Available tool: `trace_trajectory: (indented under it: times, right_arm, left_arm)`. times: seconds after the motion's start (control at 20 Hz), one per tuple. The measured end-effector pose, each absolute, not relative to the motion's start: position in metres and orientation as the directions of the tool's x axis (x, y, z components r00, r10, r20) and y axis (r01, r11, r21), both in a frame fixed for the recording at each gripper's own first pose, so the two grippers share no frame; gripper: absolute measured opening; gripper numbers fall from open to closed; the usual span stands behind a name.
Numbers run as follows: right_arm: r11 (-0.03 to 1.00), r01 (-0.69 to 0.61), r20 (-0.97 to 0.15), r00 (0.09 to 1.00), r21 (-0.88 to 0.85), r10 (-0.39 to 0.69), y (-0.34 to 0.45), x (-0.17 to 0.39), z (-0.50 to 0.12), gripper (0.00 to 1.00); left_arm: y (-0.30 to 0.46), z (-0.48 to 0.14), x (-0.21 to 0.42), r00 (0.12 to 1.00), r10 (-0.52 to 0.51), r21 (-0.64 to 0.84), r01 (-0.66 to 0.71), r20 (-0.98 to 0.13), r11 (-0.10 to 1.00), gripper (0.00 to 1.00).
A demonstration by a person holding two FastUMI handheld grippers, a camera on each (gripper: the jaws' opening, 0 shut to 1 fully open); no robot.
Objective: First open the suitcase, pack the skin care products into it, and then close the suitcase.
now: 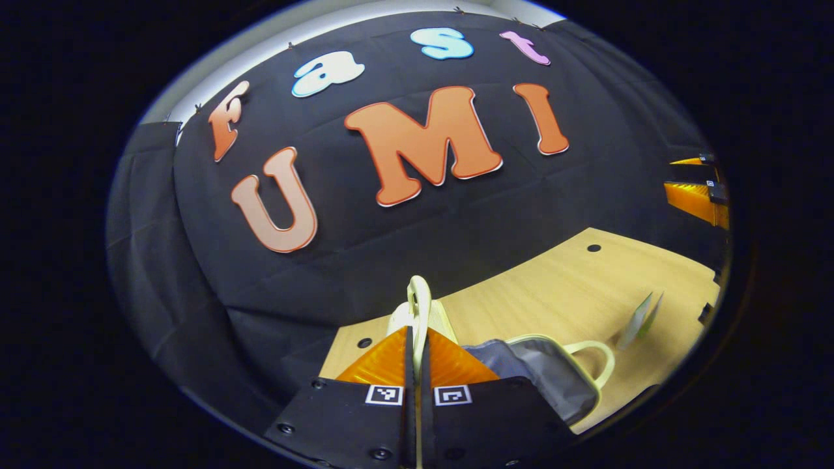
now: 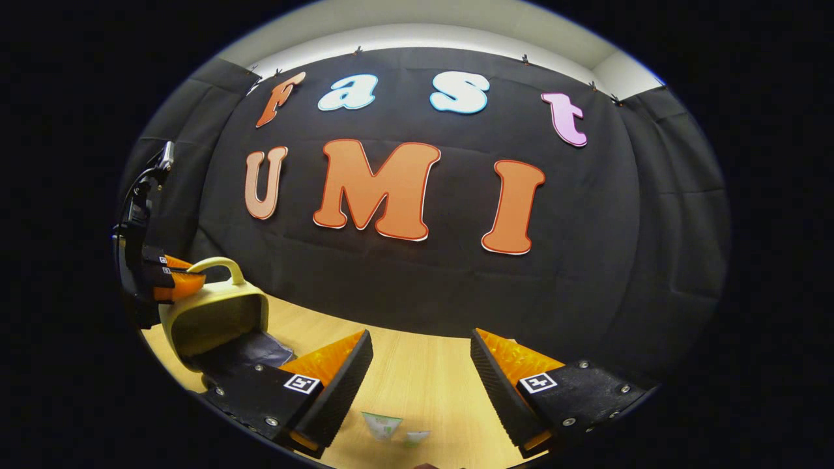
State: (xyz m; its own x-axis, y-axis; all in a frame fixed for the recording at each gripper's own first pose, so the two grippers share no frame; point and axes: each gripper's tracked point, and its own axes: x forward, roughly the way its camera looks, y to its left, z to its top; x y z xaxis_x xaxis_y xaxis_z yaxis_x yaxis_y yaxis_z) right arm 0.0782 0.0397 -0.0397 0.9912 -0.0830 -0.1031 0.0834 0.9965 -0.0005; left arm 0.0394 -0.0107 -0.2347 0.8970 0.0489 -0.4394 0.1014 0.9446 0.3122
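Pinching the pale yellow suitcase (image 1: 554, 365) lid edge, your left gripper (image 1: 417, 352) has its fingers closed on the thin rim, lid raised, grey lining showing. No readable writing on the products; only small square markers sit on the gripper bodies. Surface is a light wood table (image 1: 573, 280) with dark round holes, backed by black cloth wall (image 2: 586, 260). Your right gripper (image 2: 420, 365) is spread wide, holding nothing, hovering over the table with a small white-green skincare sachet (image 2: 383, 425) lying just below between its fingers. Suitcase sits off to its left.
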Motion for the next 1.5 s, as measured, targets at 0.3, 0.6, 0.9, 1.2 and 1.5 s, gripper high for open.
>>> trace_trajectory:
  times: [0.3, 0.6, 0.9, 1.2, 1.5]
  right_arm:
    - [0.996, 0.089, -0.126, 0.988, 0.001, -0.088, 0.078, 0.081, -0.041, 0.95]
    - [0.996, 0.088, -0.154, 0.984, -0.002, -0.087, 0.112, 0.077, -0.047, 0.95]
    - [0.996, 0.091, -0.187, 0.978, -0.008, -0.091, 0.122, 0.074, -0.055, 0.95]
    - [0.997, 0.076, -0.23, 0.97, 0.004, -0.073, 0.13, 0.071, -0.074, 0.96]
    - [0.998, 0.064, -0.246, 0.967, -0.009, -0.065, 0.123, 0.068, -0.085, 0.95]
  left_arm:
    - [0.018, -0.236, 0.036, 0.884, 0.165, 0.356, 0.001, -0.437, 0.935, 0.03]
    - [0.034, -0.247, 0.022, 0.84, 0.247, 0.345, -0.076, -0.483, 0.935, 0.03]
    - [0.047, -0.264, -0.007, 0.748, 0.323, 0.343, -0.136, -0.579, 0.93, 0.04]
    - [0.036, -0.292, -0.023, 0.637, 0.395, 0.242, -0.316, -0.662, 0.917, 0.11]
    - [0.003, -0.255, -0.004, 0.735, 0.398, 0.249, -0.31, -0.55, 0.917, 0.38]
